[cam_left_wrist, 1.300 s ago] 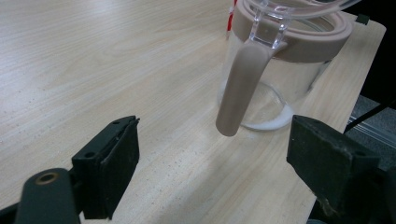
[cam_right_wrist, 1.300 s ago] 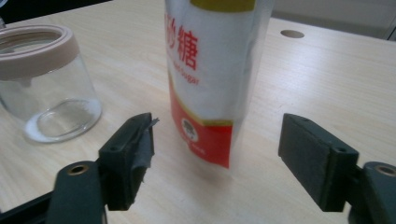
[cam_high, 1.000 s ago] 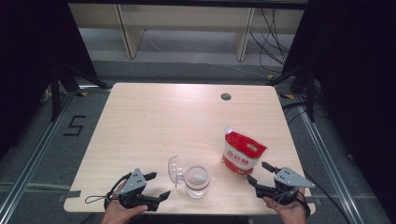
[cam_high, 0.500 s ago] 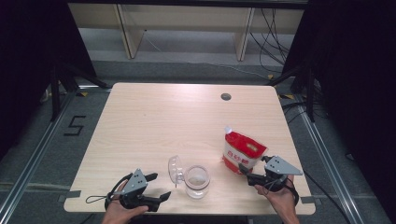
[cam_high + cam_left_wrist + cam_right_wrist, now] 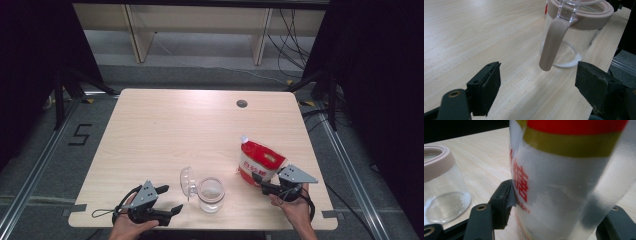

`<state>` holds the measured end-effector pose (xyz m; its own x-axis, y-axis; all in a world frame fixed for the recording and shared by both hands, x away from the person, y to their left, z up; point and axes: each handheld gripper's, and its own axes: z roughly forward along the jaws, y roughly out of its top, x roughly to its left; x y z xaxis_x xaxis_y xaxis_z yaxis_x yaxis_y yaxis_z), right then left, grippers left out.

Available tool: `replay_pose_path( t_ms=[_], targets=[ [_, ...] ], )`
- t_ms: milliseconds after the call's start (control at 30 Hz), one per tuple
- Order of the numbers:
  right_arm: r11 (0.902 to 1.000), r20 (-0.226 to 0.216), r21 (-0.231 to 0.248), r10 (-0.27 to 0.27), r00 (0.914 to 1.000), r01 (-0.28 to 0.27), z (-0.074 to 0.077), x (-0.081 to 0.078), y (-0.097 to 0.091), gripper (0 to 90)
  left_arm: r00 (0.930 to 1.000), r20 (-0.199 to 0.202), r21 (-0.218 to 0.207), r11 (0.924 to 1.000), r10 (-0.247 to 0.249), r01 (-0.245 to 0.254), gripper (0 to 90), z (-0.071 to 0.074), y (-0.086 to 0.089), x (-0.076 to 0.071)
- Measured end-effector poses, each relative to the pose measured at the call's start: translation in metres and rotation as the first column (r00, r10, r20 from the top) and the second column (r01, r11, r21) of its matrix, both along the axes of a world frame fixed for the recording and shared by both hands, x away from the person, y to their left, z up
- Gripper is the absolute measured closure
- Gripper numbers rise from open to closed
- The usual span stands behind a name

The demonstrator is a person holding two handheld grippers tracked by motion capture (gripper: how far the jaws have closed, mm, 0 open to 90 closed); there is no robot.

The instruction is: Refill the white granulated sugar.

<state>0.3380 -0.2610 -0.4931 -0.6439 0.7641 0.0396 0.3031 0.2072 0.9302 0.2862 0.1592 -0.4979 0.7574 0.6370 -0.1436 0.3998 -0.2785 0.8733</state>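
A red and white sugar bag (image 5: 260, 162) stands upright near the table's front right. My right gripper (image 5: 256, 181) has come up to its lower part. In the right gripper view the bag (image 5: 564, 182) spans the gap between the jaws, which have just been closing, and the left pad (image 5: 504, 202) touches its side. A clear glass jar (image 5: 211, 194) with a pinkish rim stands front centre, its lid (image 5: 187, 181) hinged open to the left. My left gripper (image 5: 171, 198) stands open, apart from the jar. The jar (image 5: 574, 42) and its hanging strap (image 5: 552, 42) lie just ahead of it.
The light wooden table (image 5: 175, 130) has a round cable hole (image 5: 242, 103) at the back right. Its front edge runs close under both hands. Shelving and cables sit on the floor beyond the far edge.
My right gripper has moved left up to the sugar bag and its jaws have narrowed around the bag's base. The left gripper, jar and lid have stayed put.
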Motion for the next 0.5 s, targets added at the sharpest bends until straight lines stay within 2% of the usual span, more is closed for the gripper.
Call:
replay_pose_path(
  t_ms=[67, 100, 133, 167, 200, 267, 300, 367, 433, 467, 500],
  targets=[
    [0.9998, 0.018, -0.007, -0.016, 0.9997, 0.016, 0.000, 0.000, 0.002, 41.0, 0.9998, 0.016, 0.006, 0.9999, -0.008, 0.008, 20.1, 0.000, 0.000, 0.001],
    [0.9988, 0.006, 0.004, -0.049, 0.9988, 0.049, 0.000, -0.003, 0.005, 41.2, 0.9996, 0.022, 0.021, 0.9997, -0.015, 0.014, 20.2, 0.000, 0.001, 0.002],
    [0.9979, 0.005, -0.005, -0.064, 0.9979, 0.064, 0.000, -0.004, 0.007, 41.5, 0.9997, 0.020, 0.011, 0.9999, -0.011, 0.011, 20.2, 0.000, 0.001, 0.001],
    [0.9953, -0.006, 0.007, -0.097, 0.9953, 0.097, 0.001, -0.007, 0.011, 41.7, 0.9999, 0.013, 0.005, 1.0000, -0.005, 0.005, 20.2, 0.000, 0.000, 0.001],
    [0.9956, 0.010, -0.001, -0.094, 0.9955, 0.094, 0.001, -0.006, 0.012, 42.0, 1.0000, 0.003, 0.004, 1.0000, 0.001, -0.001, 20.2, 0.000, 0.000, 0.000],
    [0.9920, 0.013, -0.001, -0.126, 0.9919, 0.126, 0.001, -0.009, 0.015, 42.3, 1.0000, 0.002, 0.004, 1.0000, 0.001, -0.001, 20.3, 0.000, 0.000, 0.000],
    [0.9850, 0.003, 0.013, -0.172, 0.9851, 0.172, 0.002, -0.013, 0.019, 42.5, 1.0000, 0.000, 0.003, 1.0000, 0.000, 0.000, 20.4, 0.000, 0.000, 0.000],
    [0.9838, -0.006, 0.014, -0.179, 0.9839, 0.179, 0.002, -0.014, 0.020, 42.6, 1.0000, -0.002, -0.006, 1.0000, 0.002, -0.002, 20.5, 0.000, 0.000, 0.000],
    [0.9825, 0.019, -0.002, -0.186, 0.9824, 0.186, 0.003, -0.014, 0.020, 42.6, 1.0000, -0.001, -0.002, 1.0000, 0.004, -0.004, 20.5, 0.000, 0.000, -0.001],
    [0.9821, -0.020, 0.023, -0.187, 0.9822, 0.187, 0.002, -0.016, 0.022, 42.5, 1.0000, -0.001, -0.001, 1.0000, 0.004, -0.004, 20.5, 0.000, 0.000, -0.001],
    [0.9821, -0.020, 0.023, -0.187, 0.9822, 0.187, 0.002, -0.016, 0.022, 42.5, 1.0000, -0.001, -0.001, 1.0000, 0.004, -0.004, 20.5, 0.000, 0.000, -0.001]
  ],
)
